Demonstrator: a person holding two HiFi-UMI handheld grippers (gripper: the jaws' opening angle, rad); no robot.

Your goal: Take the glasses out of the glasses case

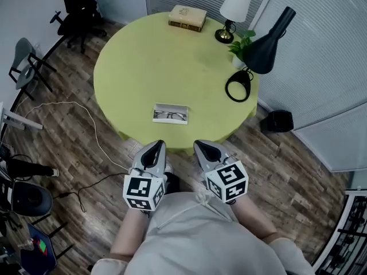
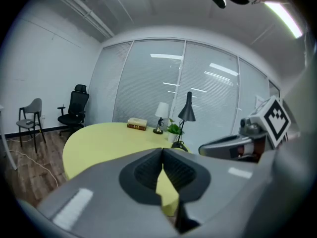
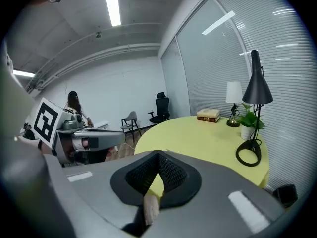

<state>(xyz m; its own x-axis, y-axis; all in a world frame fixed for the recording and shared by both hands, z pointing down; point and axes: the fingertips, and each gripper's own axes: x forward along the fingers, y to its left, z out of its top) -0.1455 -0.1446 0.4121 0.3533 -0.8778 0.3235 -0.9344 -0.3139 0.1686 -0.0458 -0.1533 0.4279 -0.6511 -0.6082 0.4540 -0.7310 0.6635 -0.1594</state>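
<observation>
An open white glasses case (image 1: 170,114) lies near the front edge of the round yellow-green table (image 1: 143,67), with dark-framed glasses (image 1: 170,116) inside it. My left gripper (image 1: 156,147) and right gripper (image 1: 205,148) hang side by side over the floor just short of the table edge, both pointing at the table, both shut and empty. The case sits slightly ahead of the left one. In the left gripper view the jaws of the left gripper (image 2: 162,153) meet and the right gripper (image 2: 233,145) shows beside them. The right gripper (image 3: 158,155) likewise has its jaws together. Neither gripper view shows the case.
At the table's far side are a book (image 1: 187,18), a white-shade lamp (image 1: 233,13), a small plant (image 1: 241,43) and a black desk lamp (image 1: 261,50). A white cable (image 1: 86,119) trails on the wooden floor at left. Chairs (image 1: 77,7) stand beyond; a black bag (image 1: 277,121) sits right.
</observation>
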